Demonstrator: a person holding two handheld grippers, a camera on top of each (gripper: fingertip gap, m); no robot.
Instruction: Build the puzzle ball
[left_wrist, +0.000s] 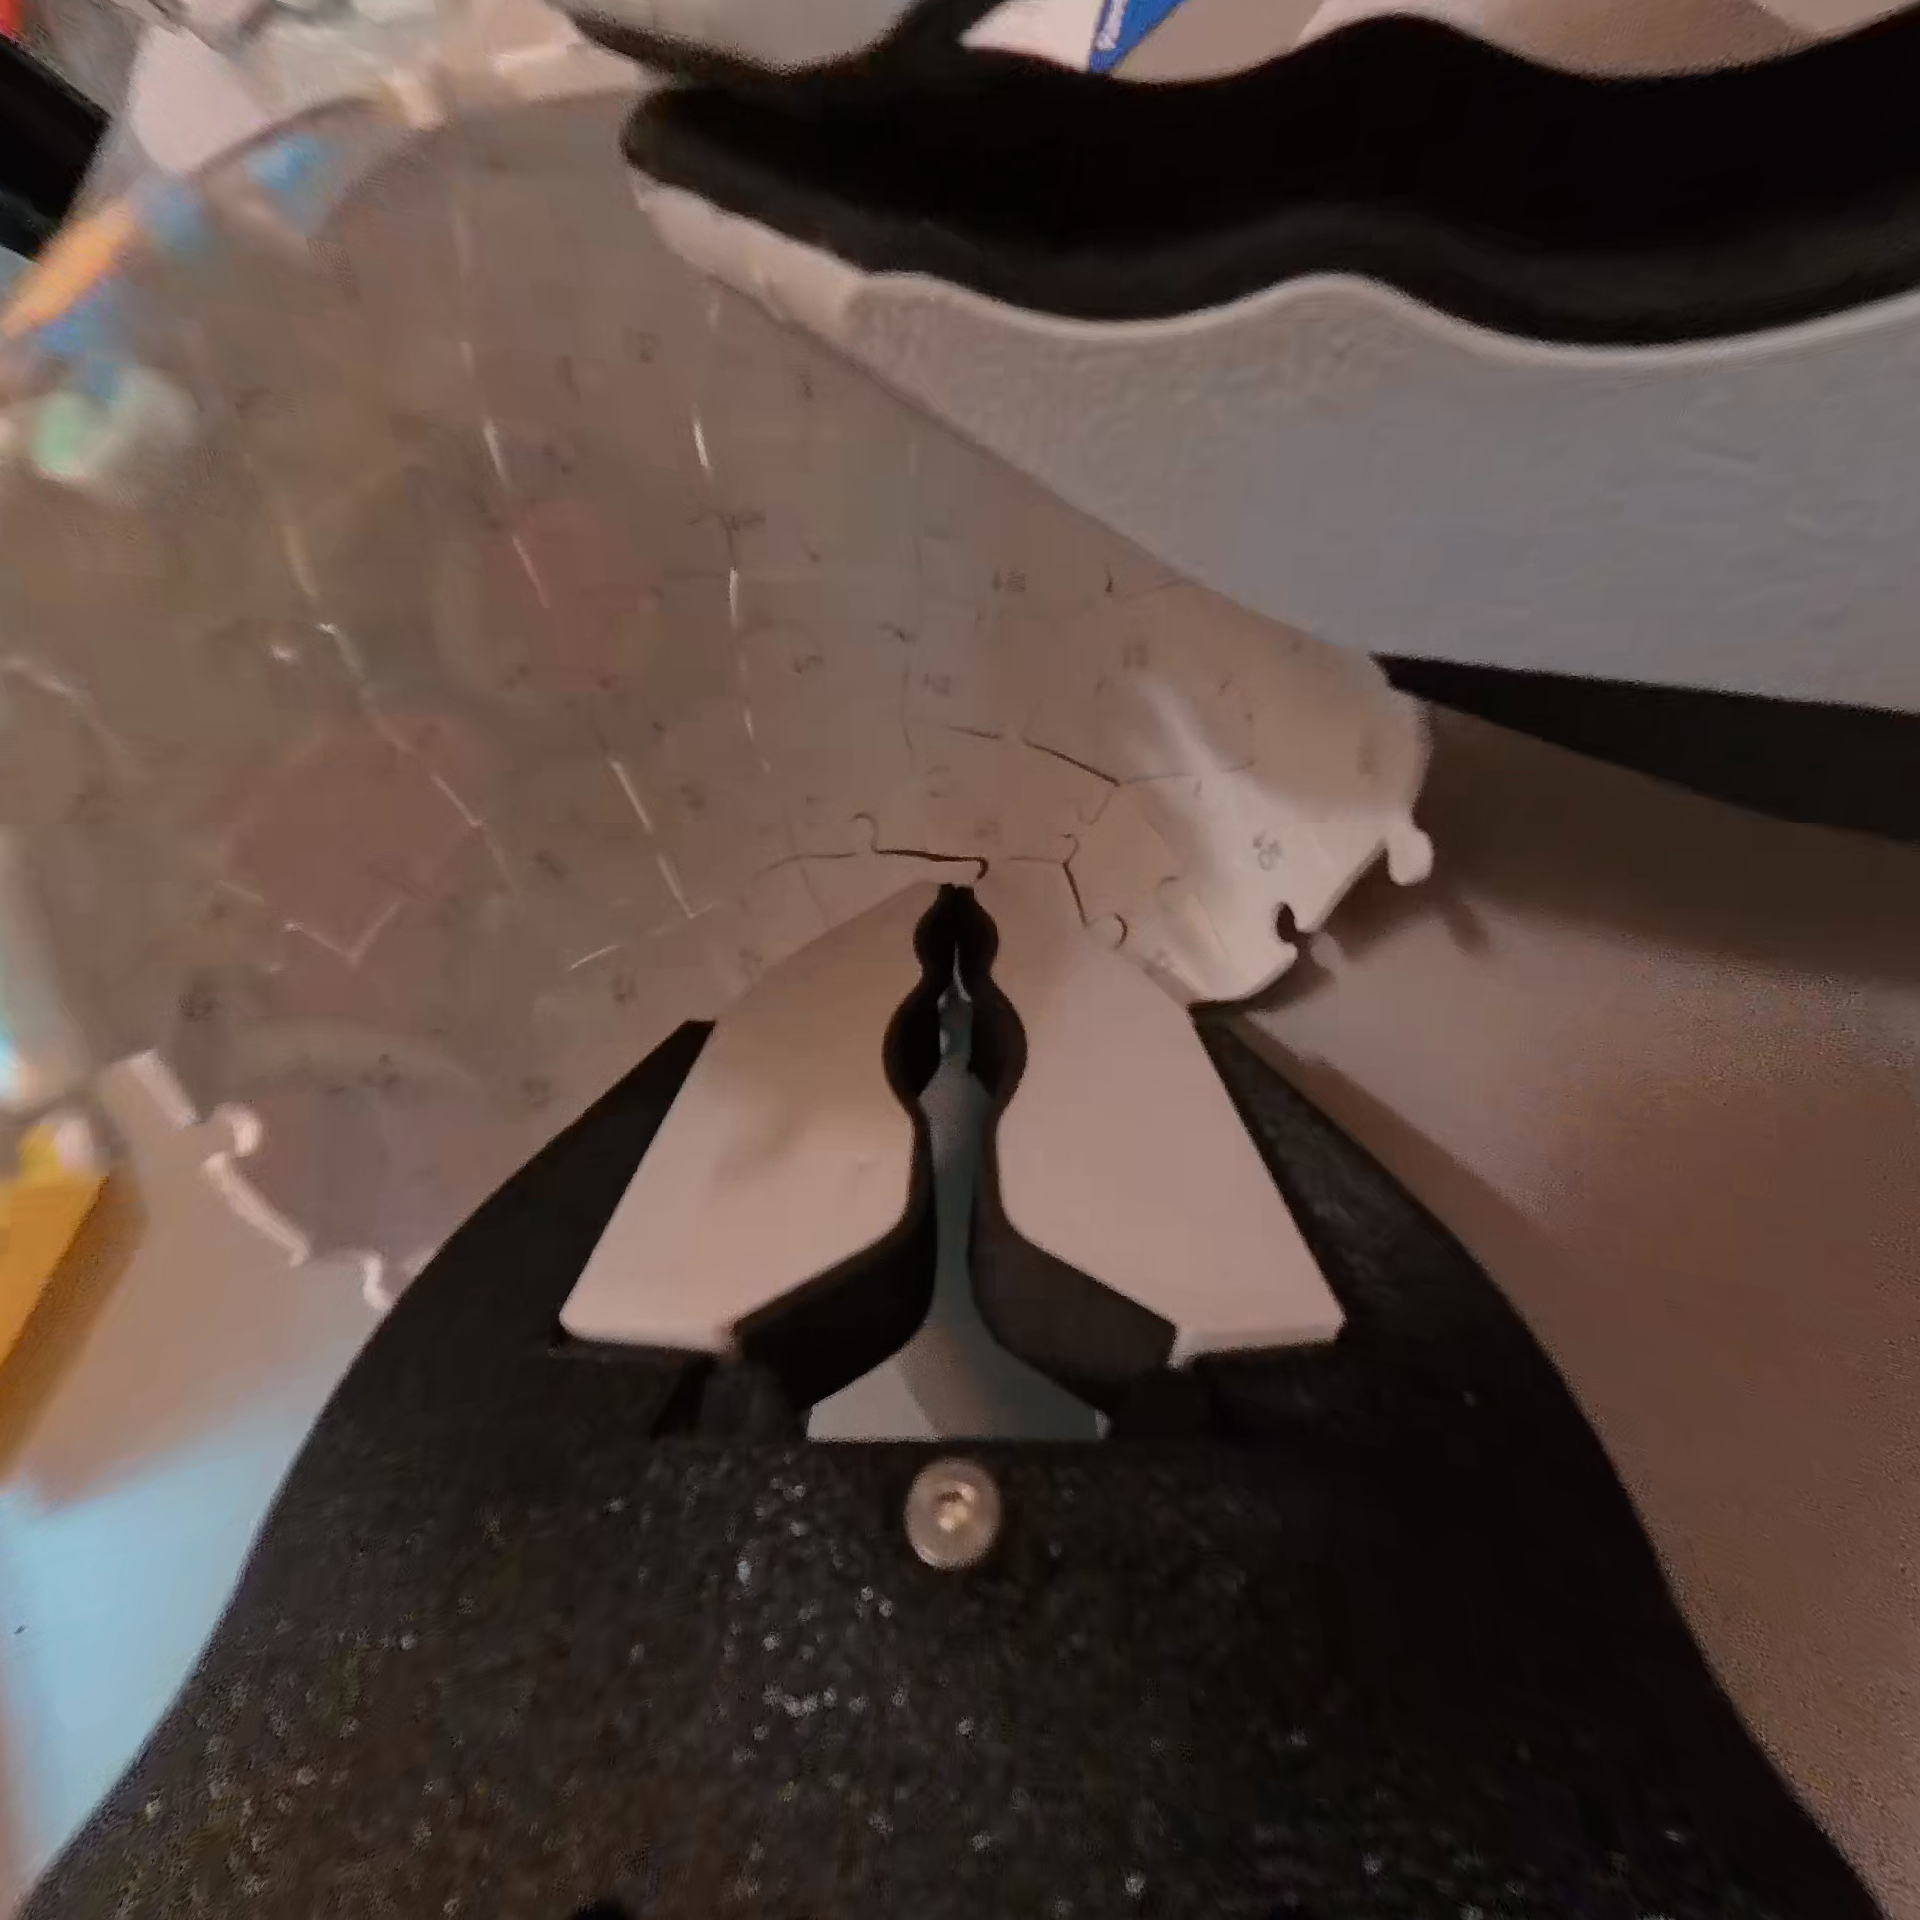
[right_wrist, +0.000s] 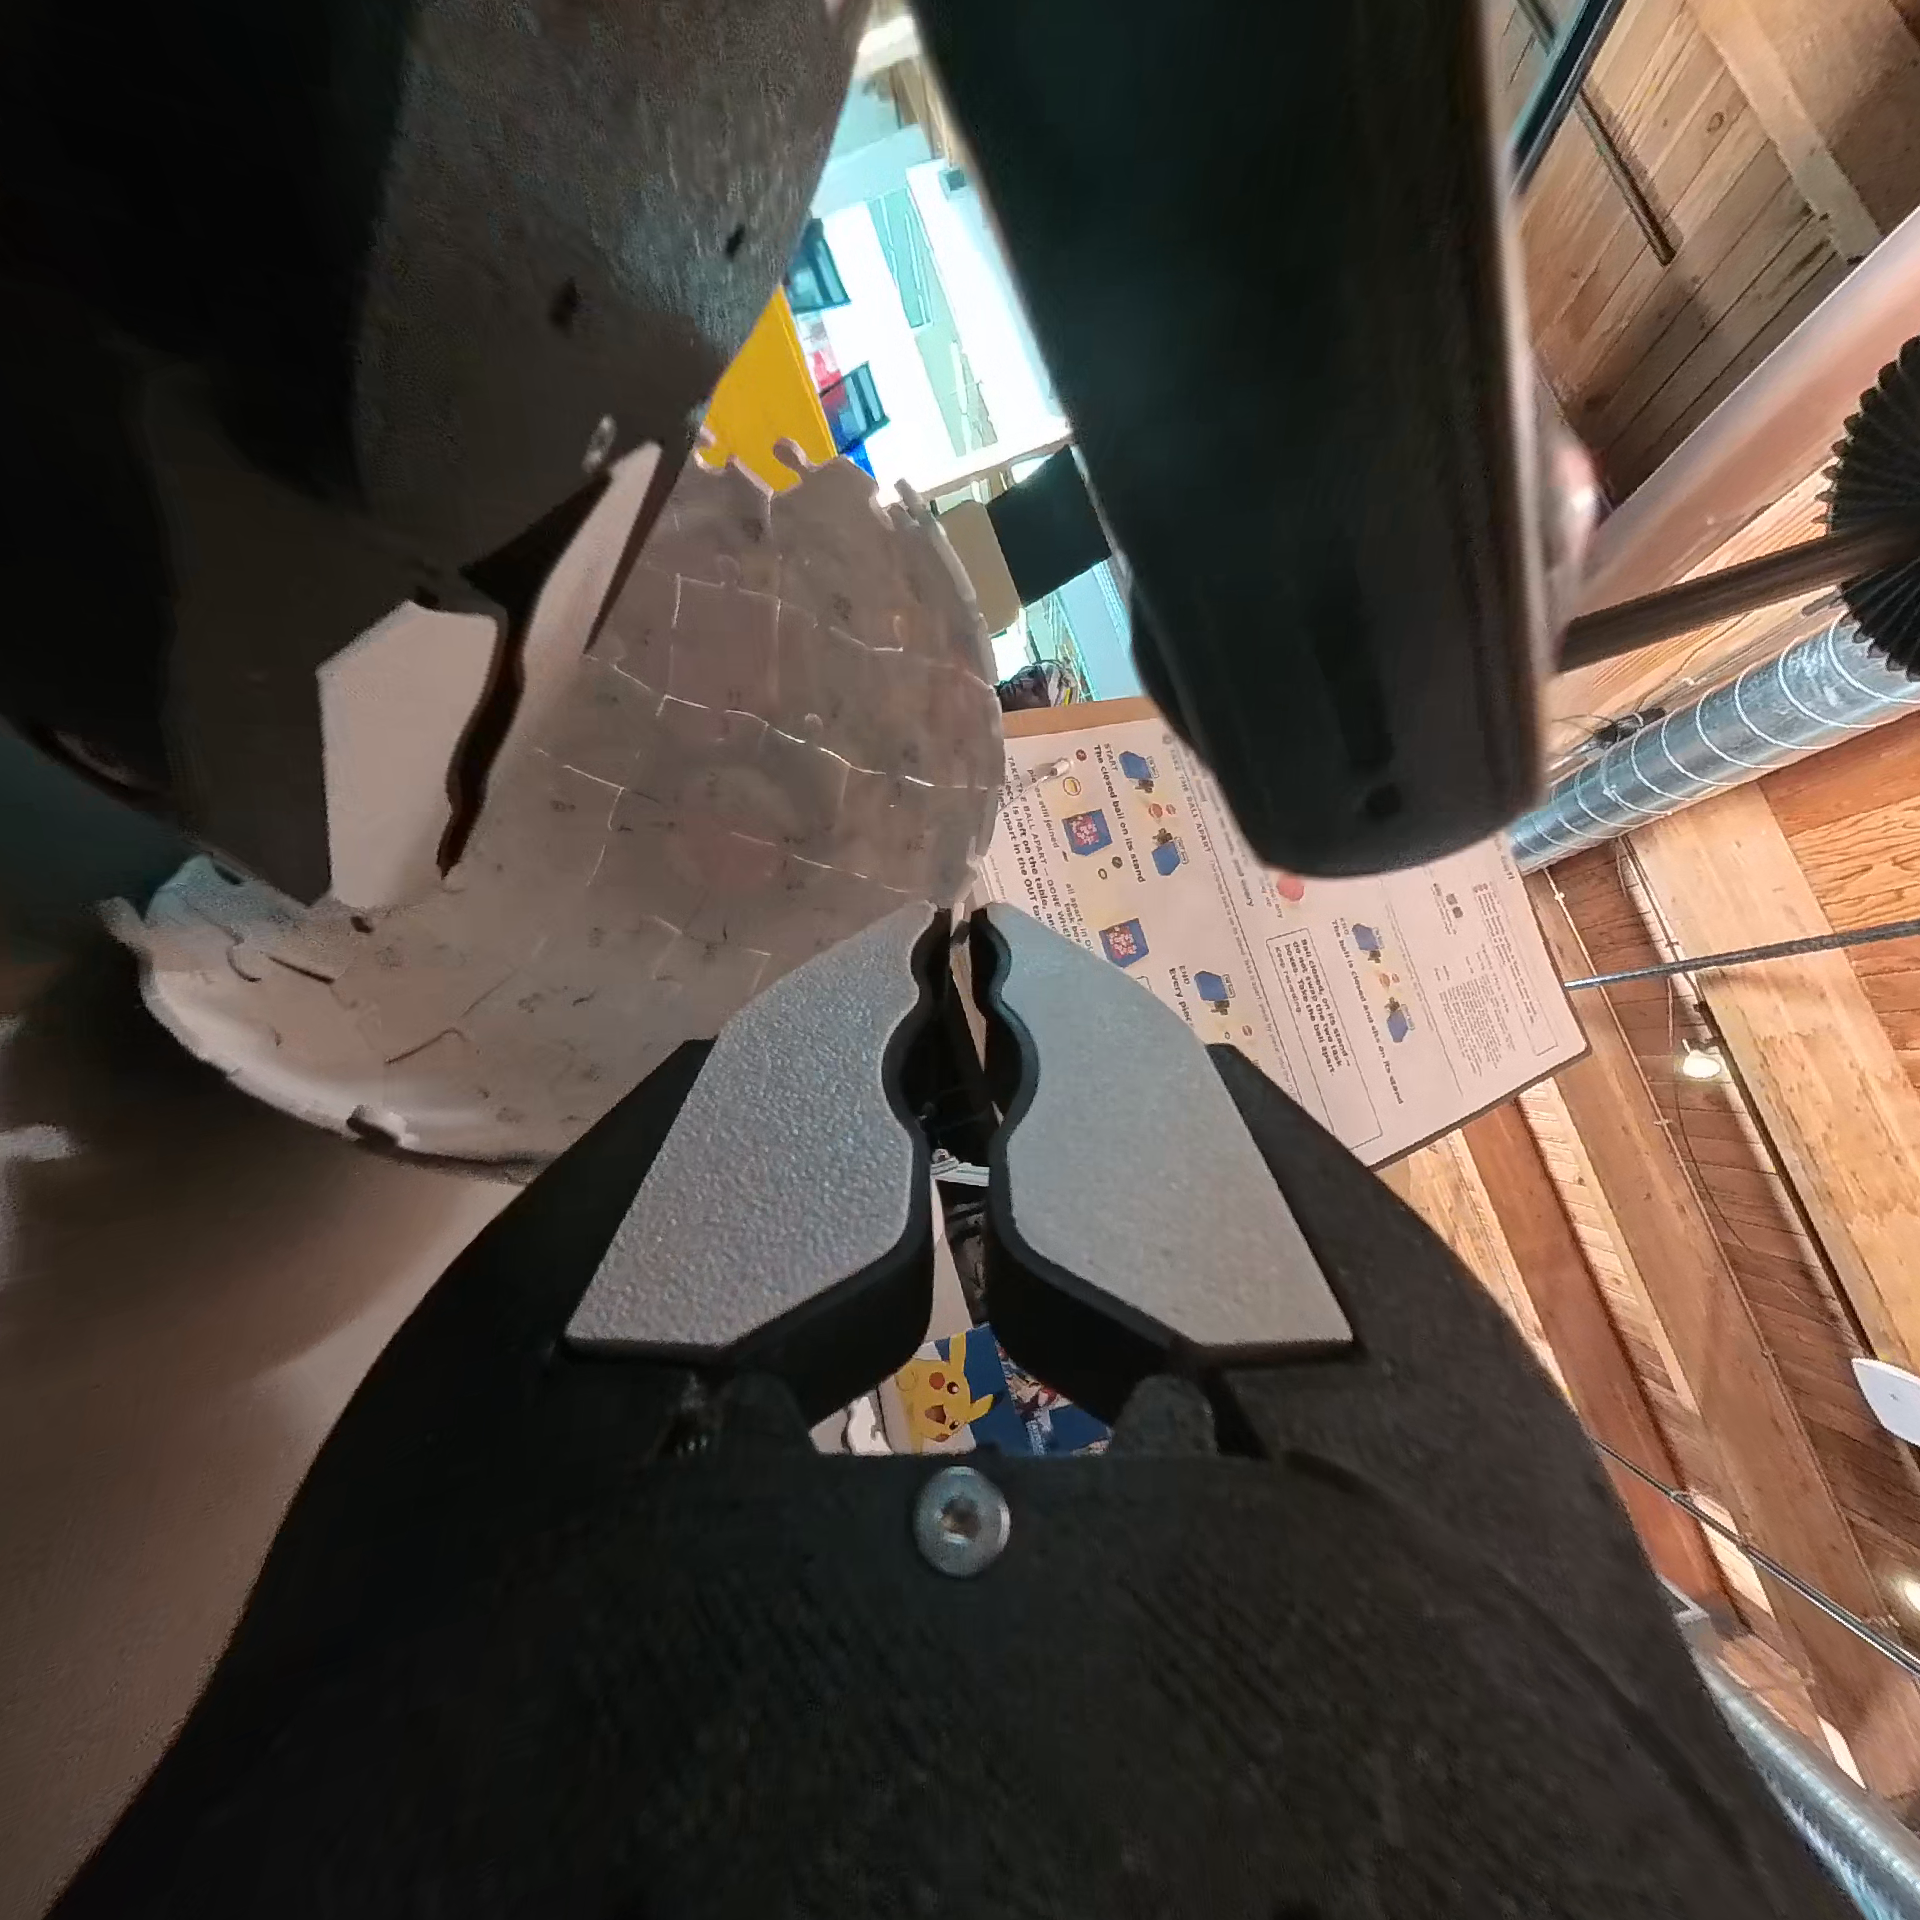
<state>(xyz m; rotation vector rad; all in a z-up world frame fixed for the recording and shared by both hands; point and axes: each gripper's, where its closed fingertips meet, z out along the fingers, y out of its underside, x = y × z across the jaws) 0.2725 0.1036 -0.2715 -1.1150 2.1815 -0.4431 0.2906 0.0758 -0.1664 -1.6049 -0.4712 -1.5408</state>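
The puzzle ball is a half-built white shell of joined curved pieces (left_wrist: 727, 623), seen from its hollow inner side, with jagged tabs along its rim. My left gripper (left_wrist: 951, 904) is shut on the shell's edge. My right gripper (right_wrist: 951, 925) is shut on the opposite rim of the shell (right_wrist: 748, 748). The shell hangs between the two grippers, above the surface. In the right wrist view the left gripper (right_wrist: 457, 842) clamps the shell from the upper left. In the left wrist view the right gripper (left_wrist: 665, 156) crosses the top, its white pads on the rim.
A brown table surface (left_wrist: 1662, 1143) lies under the shell. A printed instruction sheet on a board (right_wrist: 1247, 935) stands behind the shell. The left gripper's black body (right_wrist: 1299, 416) fills the top of the right wrist view. Wooden planks and a silver duct (right_wrist: 1714, 727) are at right. About 10 cm separates my left fingertips from my right.
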